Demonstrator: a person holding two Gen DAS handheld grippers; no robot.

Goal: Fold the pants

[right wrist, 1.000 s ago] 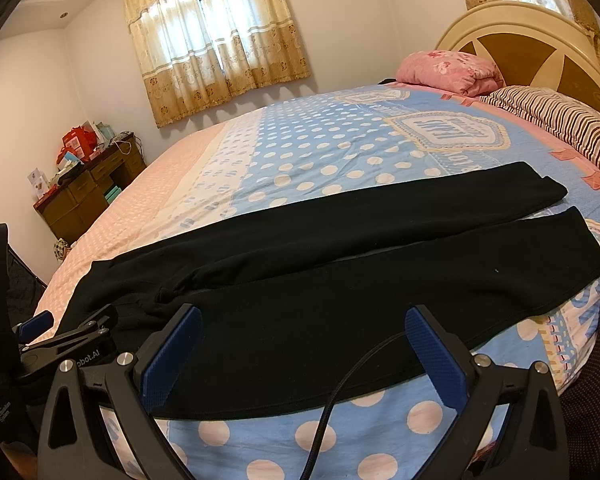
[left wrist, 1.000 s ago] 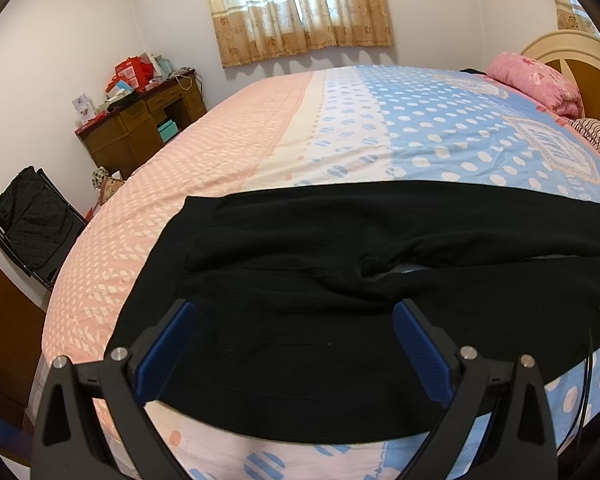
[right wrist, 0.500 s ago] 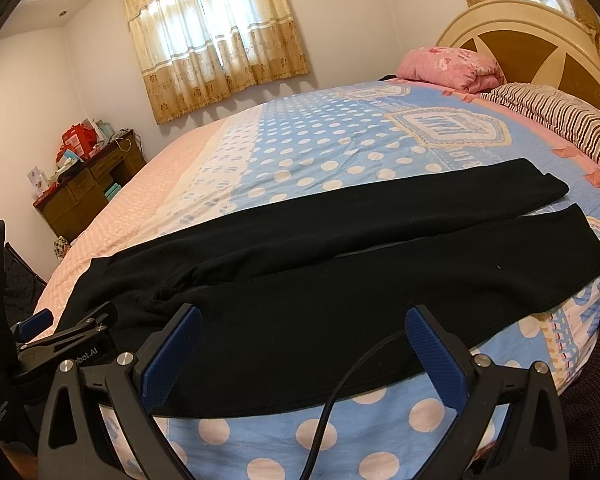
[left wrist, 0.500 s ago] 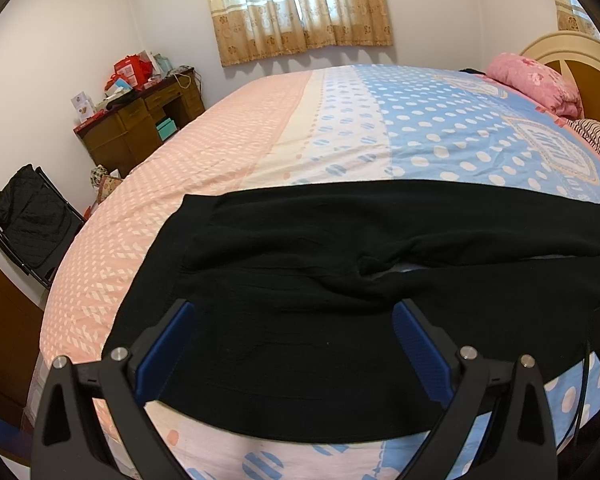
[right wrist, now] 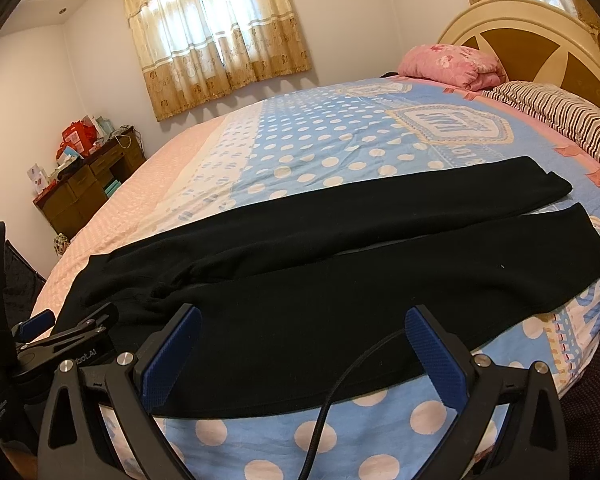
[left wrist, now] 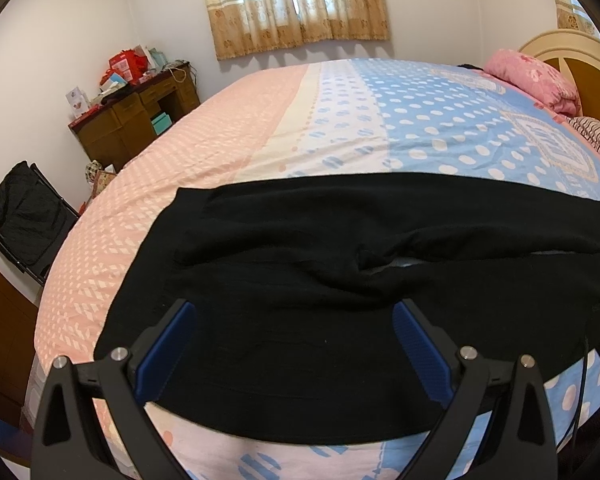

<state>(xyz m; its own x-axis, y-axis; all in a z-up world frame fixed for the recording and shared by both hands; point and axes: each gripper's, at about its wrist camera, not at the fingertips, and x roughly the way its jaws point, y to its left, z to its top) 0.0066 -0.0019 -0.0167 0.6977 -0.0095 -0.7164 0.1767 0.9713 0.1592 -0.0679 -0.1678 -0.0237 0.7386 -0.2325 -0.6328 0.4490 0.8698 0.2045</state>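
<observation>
Black pants (left wrist: pixel 320 280) lie flat across the near side of the bed, waistband to the left and both legs (right wrist: pixel 380 248) stretched to the right side by side. My left gripper (left wrist: pixel 294 336) hovers open over the waist and seat part, blue pads wide apart with nothing between them. My right gripper (right wrist: pixel 302 340) stands open above the near leg's thigh area, also holding nothing. The left gripper's body (right wrist: pixel 60 336) shows at the left edge of the right wrist view. A black cable (right wrist: pixel 340 392) hangs in front of the right gripper.
The bed (left wrist: pixel 340 120) has a pink and blue dotted cover. A pink pillow (right wrist: pixel 452 64) and a striped pillow (right wrist: pixel 556 116) lie by the headboard (right wrist: pixel 532 36). A cluttered wooden desk (left wrist: pixel 136 116) and a folding chair with a black jacket (left wrist: pixel 24 216) stand left of the bed.
Almost nothing differs; both grippers stay open above the pants, with only a slight drift of the views.
</observation>
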